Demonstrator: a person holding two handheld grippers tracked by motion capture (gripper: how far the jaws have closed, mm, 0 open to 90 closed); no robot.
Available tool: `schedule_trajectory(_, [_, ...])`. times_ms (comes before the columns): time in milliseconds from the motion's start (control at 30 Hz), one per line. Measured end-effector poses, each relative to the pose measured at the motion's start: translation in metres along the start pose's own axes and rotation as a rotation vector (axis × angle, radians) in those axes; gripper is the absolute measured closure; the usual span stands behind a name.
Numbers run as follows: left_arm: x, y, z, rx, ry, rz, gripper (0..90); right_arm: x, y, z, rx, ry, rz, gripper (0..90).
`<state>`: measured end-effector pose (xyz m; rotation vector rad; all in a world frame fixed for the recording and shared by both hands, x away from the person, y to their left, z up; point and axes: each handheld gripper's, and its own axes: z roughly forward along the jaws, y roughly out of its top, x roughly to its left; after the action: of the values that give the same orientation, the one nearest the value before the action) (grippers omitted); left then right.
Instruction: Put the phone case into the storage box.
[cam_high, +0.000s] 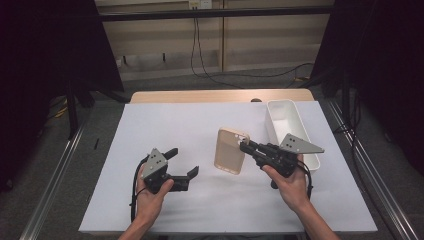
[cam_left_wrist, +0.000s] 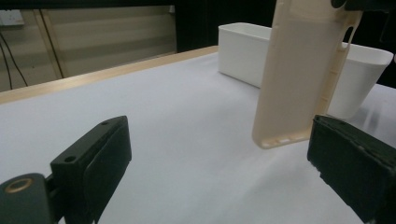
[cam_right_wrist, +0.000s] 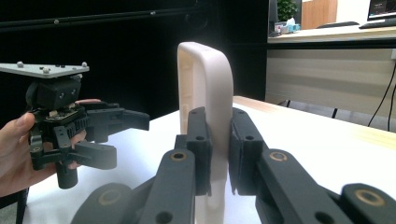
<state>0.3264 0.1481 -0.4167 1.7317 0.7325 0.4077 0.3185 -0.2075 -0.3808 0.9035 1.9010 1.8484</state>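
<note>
Your phone case (cam_high: 231, 150) is a beige, soft-looking shell with a camera cutout at its far corner. It hangs lifted off the white sheet, pinched at one end and tilted, just left of the white bin (cam_high: 274, 120).

Lab, black curtains (cam_high: 45, 45), rig rails (cam_high: 55, 170), paper-covered table (cam_high: 165, 125)

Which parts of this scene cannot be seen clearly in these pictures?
- Phone case: top cut off by the frame edge in the left gripper view.
- Phone case's lower end: hidden between the right tongs in the right gripper view.
- White bin: its inside is partly hidden by the right tongs in the high view.
</note>
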Motion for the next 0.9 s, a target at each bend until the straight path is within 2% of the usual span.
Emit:
schedule_trajectory(67, [0.003, -0.003, -0.005, -0.015, 0.025, -0.006, 6.4, 0.0, 0.0, 0.0, 0.0, -0.004, -0.001, 80.9])
schedule_trajectory(167, [0.008, -0.007, -0.012, -0.018, 0.032, -0.028, 6.4, 0.0, 0.001, -0.001, 0.0, -0.006, -0.003, 80.9])
schedule_trajectory(233, [0.01, -0.009, -0.018, -0.019, 0.03, -0.026, 6.4, -0.001, 0.001, -0.002, -0.003, -0.009, -0.003, 80.9])
schedule_trajectory(300, [0.01, -0.012, -0.024, -0.01, 0.057, -0.009, 5.9, -0.001, 0.002, -0.003, -0.004, -0.012, -0.004, 80.9])
schedule_trajectory(400, [0.013, -0.019, -0.033, -0.016, 0.059, -0.037, 4.4, -0.002, 0.003, -0.007, -0.012, -0.011, -0.008, 80.9])
schedule_trajectory(433, [0.014, -0.02, -0.036, -0.014, 0.069, -0.028, 4.4, -0.002, 0.004, -0.008, -0.013, -0.012, -0.01, 80.9])
schedule_trajectory(500, [0.017, -0.023, -0.042, -0.024, 0.073, -0.041, 3.1, -0.003, 0.004, -0.009, -0.012, -0.014, -0.012, 80.9])
schedule_trajectory(567, [0.02, -0.024, -0.049, -0.052, 0.072, -0.032, 2.7, -0.004, 0.004, -0.011, -0.015, -0.019, -0.015, 80.9])
schedule_trajectory(633, [0.023, -0.023, -0.054, -0.068, 0.101, -0.033, 1.8, -0.005, 0.004, -0.012, -0.019, -0.024, -0.015, 80.9])
schedule_trajectory(733, [0.025, -0.026, -0.06, -0.093, 0.122, -0.067, 2.5, -0.008, 0.005, -0.016, -0.025, -0.033, -0.017, 80.9])
schedule_trajectory(900, [0.029, -0.031, -0.063, -0.083, 0.128, -0.073, 3.2, -0.013, 0.008, -0.025, -0.032, -0.05, -0.019, 81.0])
